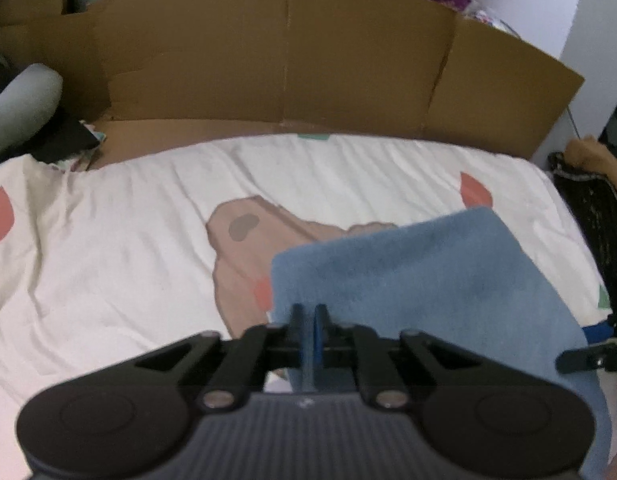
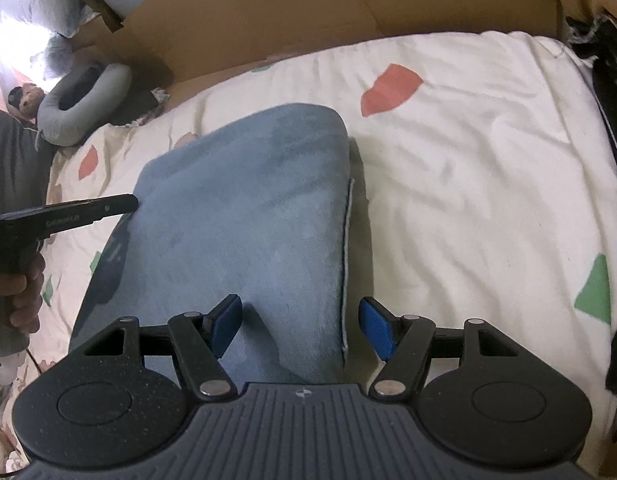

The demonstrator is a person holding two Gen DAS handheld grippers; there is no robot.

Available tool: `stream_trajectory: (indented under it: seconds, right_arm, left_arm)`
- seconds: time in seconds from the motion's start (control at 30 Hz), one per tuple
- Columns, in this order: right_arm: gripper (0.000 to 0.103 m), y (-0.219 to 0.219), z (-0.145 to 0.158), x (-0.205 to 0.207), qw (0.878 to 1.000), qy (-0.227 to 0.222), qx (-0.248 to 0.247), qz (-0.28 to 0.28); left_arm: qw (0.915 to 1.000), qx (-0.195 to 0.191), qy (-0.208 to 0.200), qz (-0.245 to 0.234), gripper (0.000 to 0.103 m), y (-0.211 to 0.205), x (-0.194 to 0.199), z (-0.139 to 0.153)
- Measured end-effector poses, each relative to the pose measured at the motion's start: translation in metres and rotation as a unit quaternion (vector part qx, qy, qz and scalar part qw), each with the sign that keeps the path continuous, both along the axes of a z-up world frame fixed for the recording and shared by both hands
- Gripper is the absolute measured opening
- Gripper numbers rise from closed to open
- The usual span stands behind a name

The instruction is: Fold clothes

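Note:
A folded blue fleece cloth (image 1: 420,276) lies on the white patterned bedsheet (image 1: 108,248). My left gripper (image 1: 308,316) is shut at the cloth's near left corner, and cloth shows between its pads. In the right wrist view the same cloth (image 2: 248,208) stretches away from me. My right gripper (image 2: 300,324) is open, its blue pads (image 2: 376,328) on either side of the cloth's near right edge. The left gripper's finger (image 2: 108,204) touches the cloth's left edge there.
A brown cardboard wall (image 1: 288,60) stands along the far edge of the bed. A grey neck pillow (image 2: 84,100) and dark items lie at the far left. A dark garment (image 1: 592,216) hangs at the bed's right edge.

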State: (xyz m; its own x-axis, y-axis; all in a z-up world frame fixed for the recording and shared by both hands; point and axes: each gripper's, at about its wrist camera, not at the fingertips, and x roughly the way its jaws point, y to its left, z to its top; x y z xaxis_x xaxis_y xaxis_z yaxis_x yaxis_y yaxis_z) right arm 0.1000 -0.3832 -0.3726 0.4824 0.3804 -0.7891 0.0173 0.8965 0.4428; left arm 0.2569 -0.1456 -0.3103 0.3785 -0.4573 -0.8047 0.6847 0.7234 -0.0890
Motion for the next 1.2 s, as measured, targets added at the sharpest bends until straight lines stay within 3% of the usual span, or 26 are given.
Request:
stream_trajectory:
  seconds: [0.03, 0.07, 0.2, 0.43, 0.6, 0.7, 0.77, 0.87, 1.2]
  right_arm:
    - [0.067, -0.002, -0.001, 0.002, 1.0, 0.0, 0.005, -0.004]
    - [0.065, -0.004, -0.002, 0.003, 1.0, 0.004, 0.013, -0.011]
    - [0.059, -0.011, -0.009, 0.006, 0.999, 0.012, 0.039, -0.025]
    - [0.056, -0.014, -0.012, 0.005, 0.998, 0.016, 0.06, -0.019]
    - [0.056, -0.008, -0.021, 0.003, 0.997, 0.026, 0.078, -0.008]
    - [0.051, -0.007, -0.021, 0.003, 0.996, 0.024, 0.082, -0.005]
    - [0.037, -0.009, -0.019, 0.002, 0.996, 0.02, 0.082, -0.003]
    - [0.026, -0.012, -0.014, 0.001, 0.996, 0.014, 0.086, -0.004]
    - [0.02, -0.02, 0.001, -0.002, 0.995, -0.006, 0.095, -0.015]
  left_arm:
    - [1.0, -0.002, -0.004, 0.004, 0.048, 0.003, -0.002, 0.002]
    - [0.9999, -0.004, -0.009, 0.008, 0.055, 0.005, -0.004, 0.004]
    - [0.9999, -0.009, 0.002, 0.01, 0.063, 0.017, -0.012, 0.008]
    - [0.9954, -0.03, 0.088, 0.027, 0.063, 0.043, -0.024, -0.005]
    - [0.9905, -0.042, 0.127, 0.032, 0.063, 0.052, -0.033, -0.016]
    - [0.9857, -0.056, 0.153, 0.045, 0.063, 0.055, -0.03, -0.022]
    - [0.9837, -0.061, 0.163, 0.045, 0.063, 0.055, -0.029, -0.023]
    - [0.9805, -0.071, 0.179, 0.037, 0.054, 0.054, -0.029, -0.025]
    - [0.9792, -0.084, 0.182, 0.03, 0.053, 0.048, -0.035, -0.026]
